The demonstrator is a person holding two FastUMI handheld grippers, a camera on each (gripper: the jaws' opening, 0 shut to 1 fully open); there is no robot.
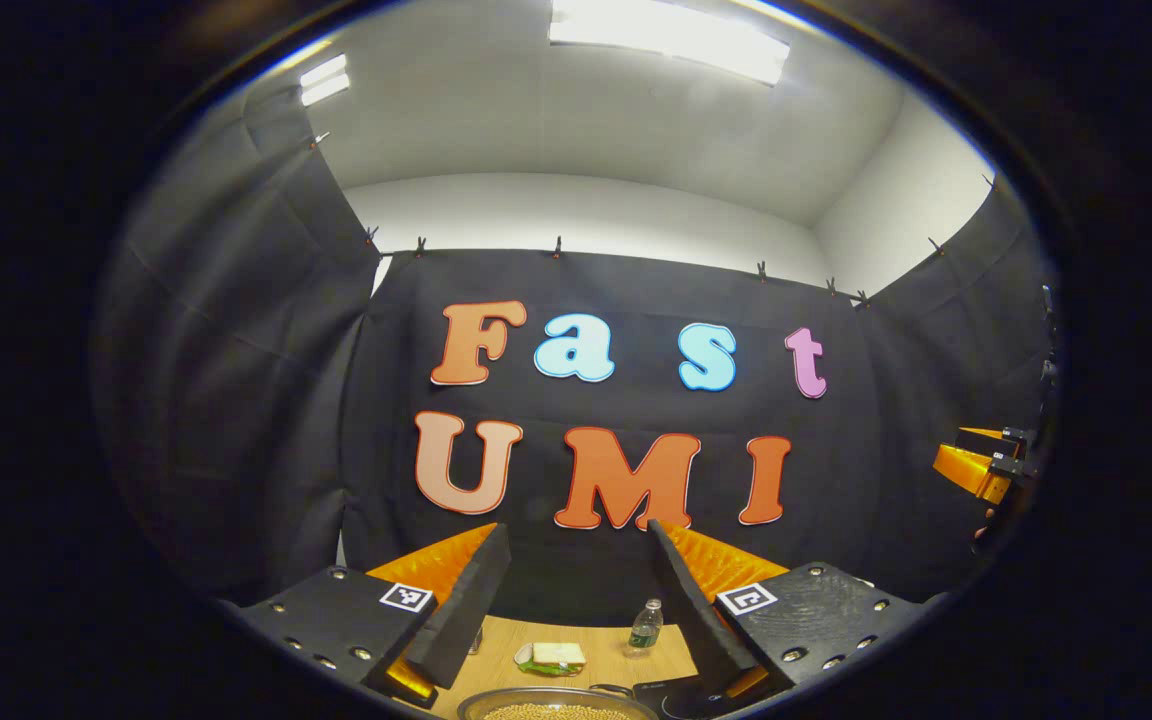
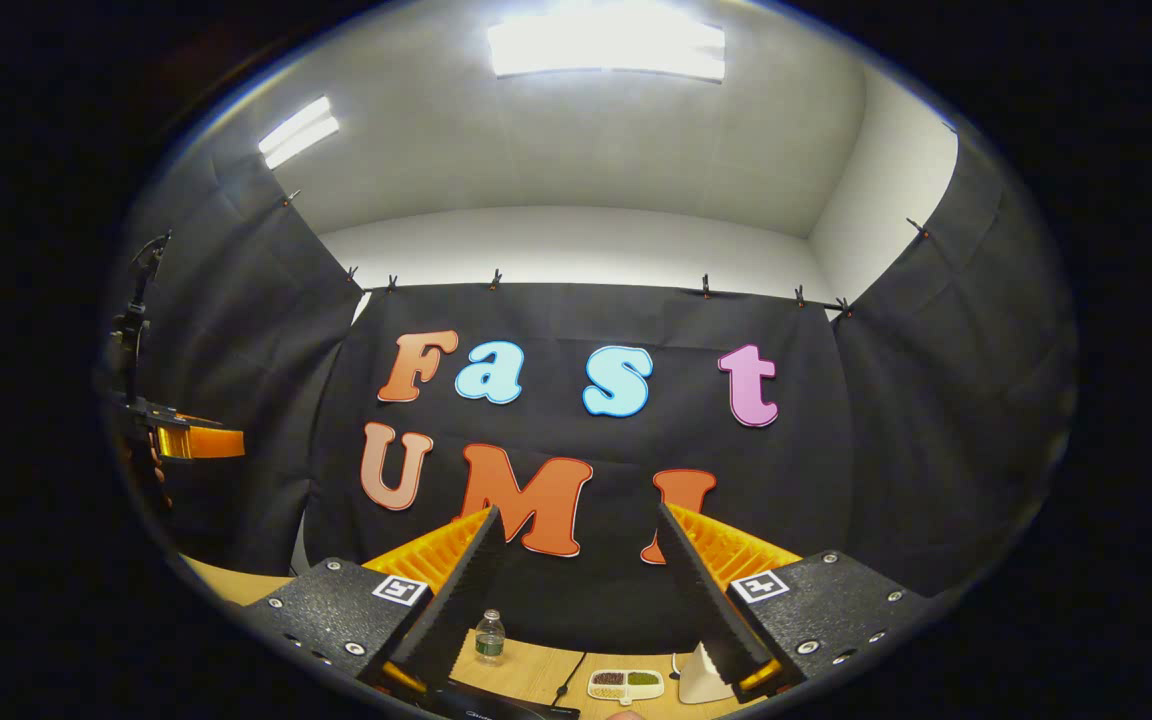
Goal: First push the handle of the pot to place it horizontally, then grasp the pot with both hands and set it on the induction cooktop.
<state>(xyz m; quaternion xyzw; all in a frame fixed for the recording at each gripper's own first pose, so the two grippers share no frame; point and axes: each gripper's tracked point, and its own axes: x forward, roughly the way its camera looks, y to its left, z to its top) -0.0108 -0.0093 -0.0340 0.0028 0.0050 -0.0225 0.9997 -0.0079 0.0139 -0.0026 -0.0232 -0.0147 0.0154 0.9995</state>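
Steel pot (image 1: 556,705) sits just below & between my left tongs (image 1: 576,590), jaws wide, holding nothing. Right tongs (image 2: 576,590) also wide & empty, cooktop (image 2: 506,708) under them, water bottle (image 2: 489,636) beyond.

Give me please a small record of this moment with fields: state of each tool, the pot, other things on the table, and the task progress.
left tool: open, raised above the table, holds nothing
right tool: open, raised, holds nothing
pot: low in the left gripper view, small pale grains inside, dark handle points to the right side of that view
table: light wood
water bottle: upright near the back wall
divided dish: brown, green and pale contents
cooktop: cannot identify it surely
progress: pot not yet grasped
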